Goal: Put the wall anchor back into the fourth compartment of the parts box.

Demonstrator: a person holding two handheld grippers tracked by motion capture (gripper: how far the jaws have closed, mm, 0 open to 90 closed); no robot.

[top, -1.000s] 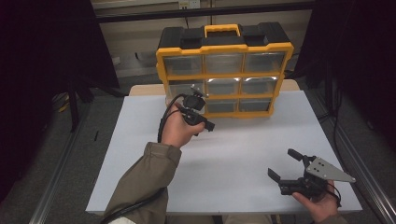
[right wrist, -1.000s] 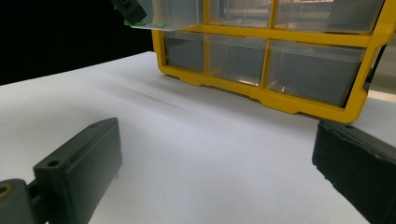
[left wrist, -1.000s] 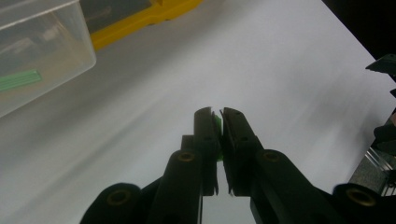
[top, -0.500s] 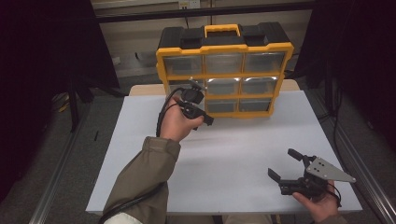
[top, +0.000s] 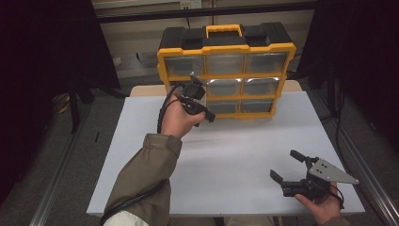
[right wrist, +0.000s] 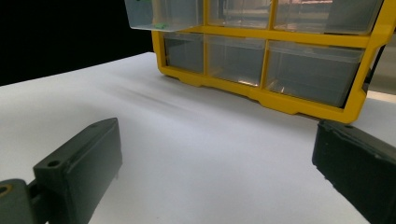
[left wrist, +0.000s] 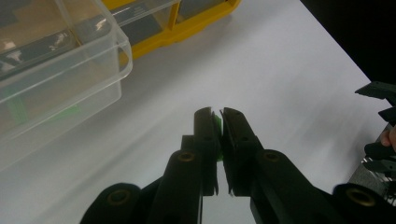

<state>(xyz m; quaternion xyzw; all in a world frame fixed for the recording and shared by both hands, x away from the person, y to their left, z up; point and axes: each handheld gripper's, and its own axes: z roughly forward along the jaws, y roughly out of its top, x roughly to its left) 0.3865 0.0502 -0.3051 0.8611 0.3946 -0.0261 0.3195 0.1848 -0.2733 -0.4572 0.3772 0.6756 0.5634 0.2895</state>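
**Green piece pinched in the left tool**

Green plastic, a small piece [left wrist: 216, 126], sits clamped between the nearly closed jaws of the left tool [left wrist: 215, 114], held above the white desk [top: 226, 155] just in front of the yellow organizer [top: 226, 49]. One clear drawer [left wrist: 56, 79] stands pulled out beside it, more green bits inside. No writing can be read. The right tool [top: 289, 165] rests near the desk's front right corner, jaws wide and empty, with open desk between them.
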